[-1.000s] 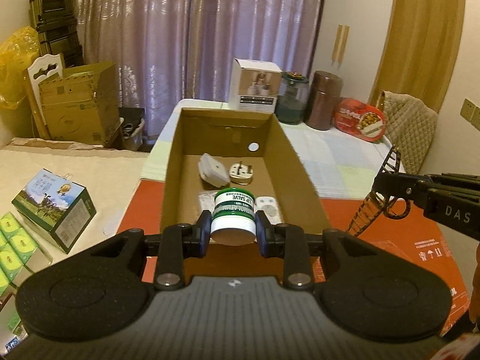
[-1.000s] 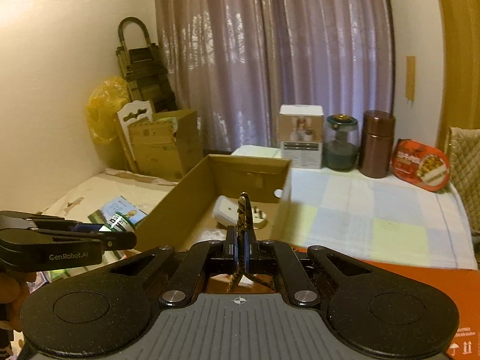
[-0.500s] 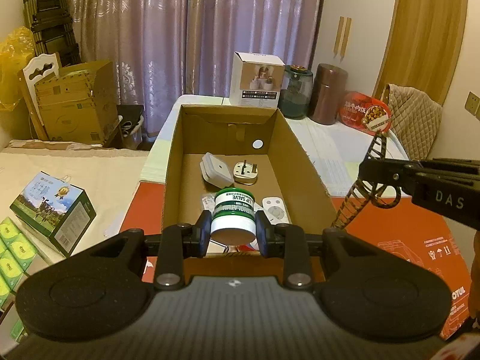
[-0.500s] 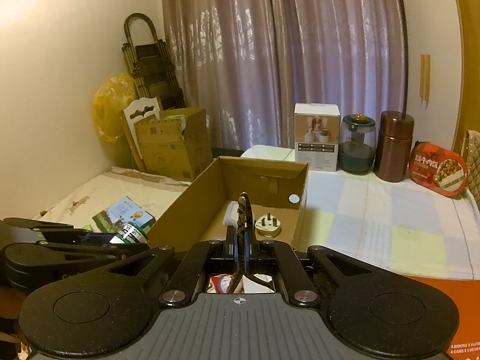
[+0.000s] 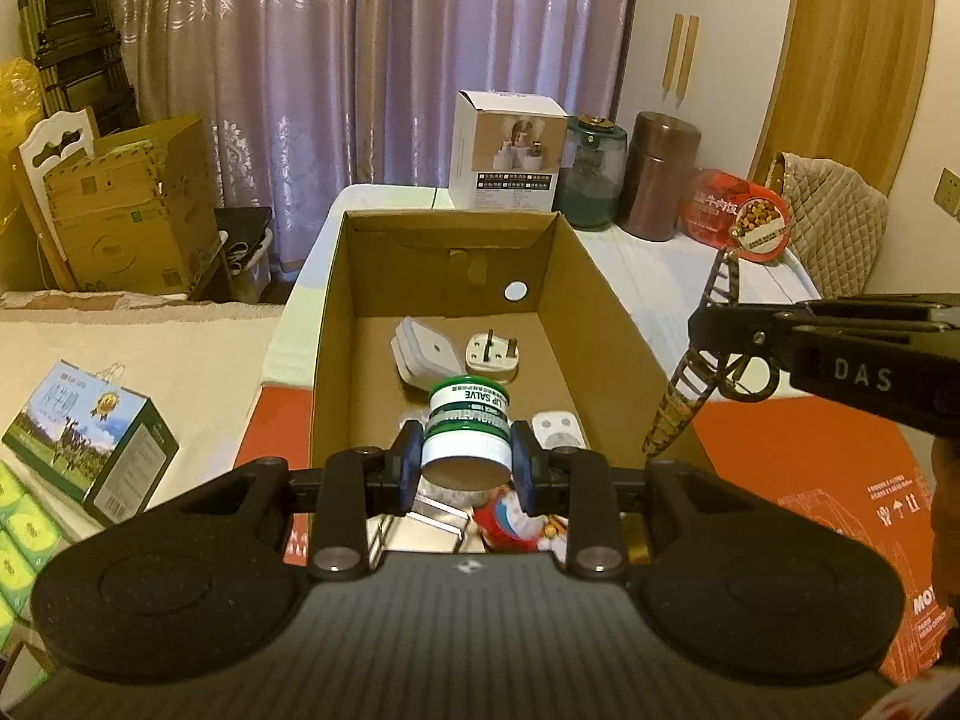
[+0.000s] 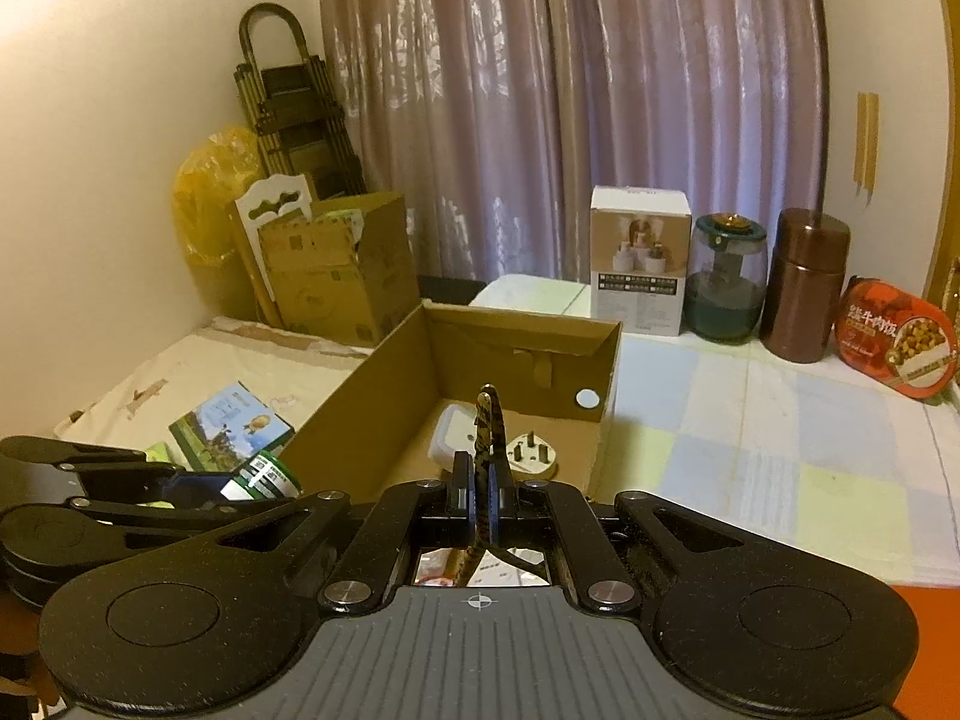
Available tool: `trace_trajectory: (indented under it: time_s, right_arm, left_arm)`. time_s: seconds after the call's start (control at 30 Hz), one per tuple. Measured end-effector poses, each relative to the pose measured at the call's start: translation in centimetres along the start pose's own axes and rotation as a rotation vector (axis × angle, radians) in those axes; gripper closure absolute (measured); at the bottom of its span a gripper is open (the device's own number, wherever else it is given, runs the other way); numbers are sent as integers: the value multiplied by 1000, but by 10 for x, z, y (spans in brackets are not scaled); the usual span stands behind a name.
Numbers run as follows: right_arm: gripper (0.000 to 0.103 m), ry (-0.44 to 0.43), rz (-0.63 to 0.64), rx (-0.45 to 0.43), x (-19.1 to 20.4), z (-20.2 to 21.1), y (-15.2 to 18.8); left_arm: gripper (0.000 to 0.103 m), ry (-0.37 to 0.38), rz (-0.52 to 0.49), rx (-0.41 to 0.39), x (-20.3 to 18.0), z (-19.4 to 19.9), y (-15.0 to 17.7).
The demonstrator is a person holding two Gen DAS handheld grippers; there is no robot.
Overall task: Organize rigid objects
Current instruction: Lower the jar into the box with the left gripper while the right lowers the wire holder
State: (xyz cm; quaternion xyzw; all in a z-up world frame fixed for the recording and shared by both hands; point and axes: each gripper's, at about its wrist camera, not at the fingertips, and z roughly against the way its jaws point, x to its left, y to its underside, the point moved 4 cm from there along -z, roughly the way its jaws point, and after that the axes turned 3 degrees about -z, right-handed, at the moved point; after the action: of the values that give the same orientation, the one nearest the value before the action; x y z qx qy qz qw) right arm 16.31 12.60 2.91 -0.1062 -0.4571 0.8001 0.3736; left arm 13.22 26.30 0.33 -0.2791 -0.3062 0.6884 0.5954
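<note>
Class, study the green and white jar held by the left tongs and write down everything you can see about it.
The jar is a small round tub, plastic by its look, with a dark green lid and a white band printed "LIP SALVE". It lies tipped on its side, its white base toward the camera. The left tongs clamp it, a pad on each side, above the near end of the cardboard box. Nothing else touches it.
</note>
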Motion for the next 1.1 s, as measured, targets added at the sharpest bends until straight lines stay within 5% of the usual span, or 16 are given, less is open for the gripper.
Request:
trace_trajectory:
  time_s: [0.53,1.1]
  right_arm:
    - [103,-3,-20,53,-22,-67,-36]
    - [103,18,-11,108,-25,-112,-40]
  left_arm:
    - [77,0,-35,15,34,-63,-56]
    - [77,-13,-101,66,35,-109,-58]
